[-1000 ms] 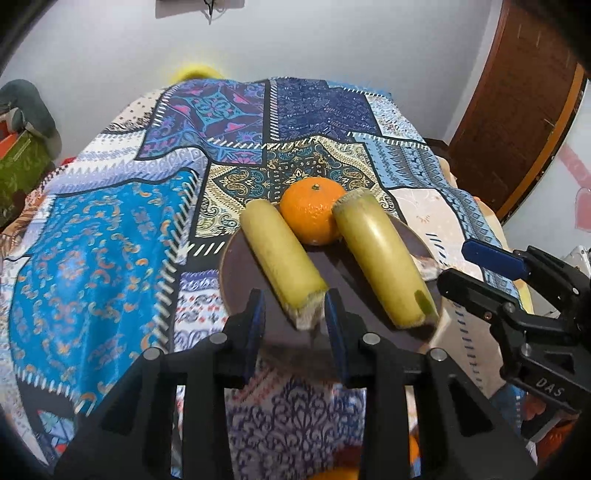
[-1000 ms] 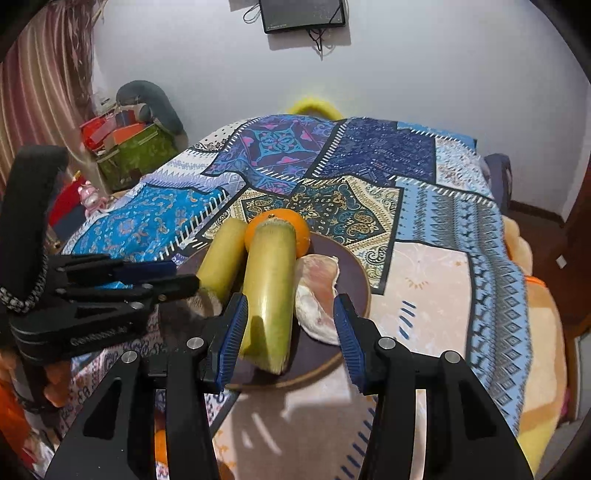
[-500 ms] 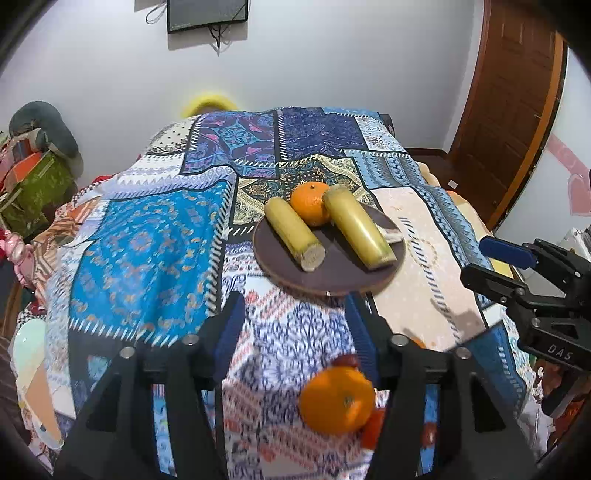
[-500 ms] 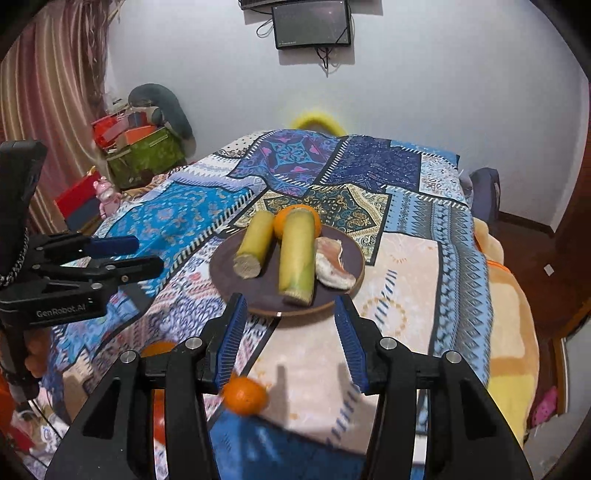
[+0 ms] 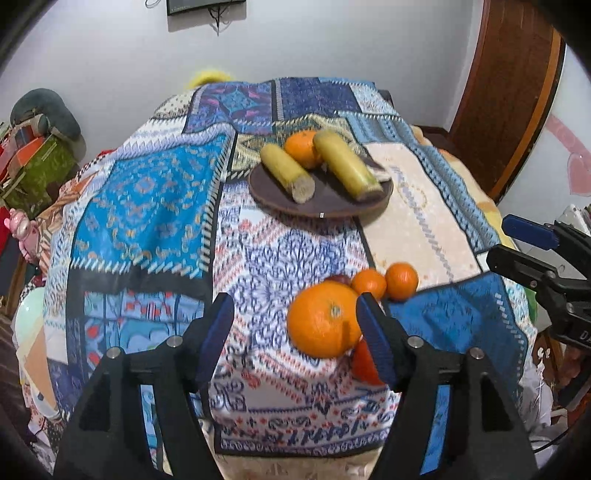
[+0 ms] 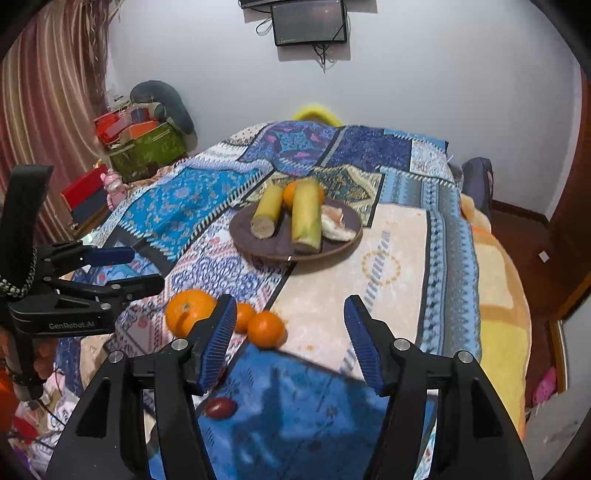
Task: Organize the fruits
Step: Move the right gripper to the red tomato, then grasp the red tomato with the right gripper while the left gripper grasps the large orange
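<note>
A brown plate (image 5: 325, 210) (image 6: 273, 246) on the patchwork bedspread holds two yellow-green stalks (image 5: 286, 171) (image 6: 306, 214), an orange (image 5: 301, 147) and a pale peeled piece (image 6: 336, 227). A big orange (image 5: 323, 319) (image 6: 188, 310), two small oranges (image 5: 400, 280) (image 6: 265, 328) and a red fruit (image 6: 220, 407) lie near the bed's front edge. My left gripper (image 5: 295, 338) is open above the bedspread, the big orange by its right finger. My right gripper (image 6: 288, 338) is open above the front edge, empty.
The bedspread (image 5: 147, 199) covers the bed. Boxes and a green bag (image 6: 147, 147) stand at the left wall. A wooden door (image 5: 509, 92) is at the right. A screen (image 6: 308, 22) hangs on the back wall.
Both grippers have pulled back from the plate toward the bed's front edge and opened wider. The loose oranges near the front edge have come into view.
</note>
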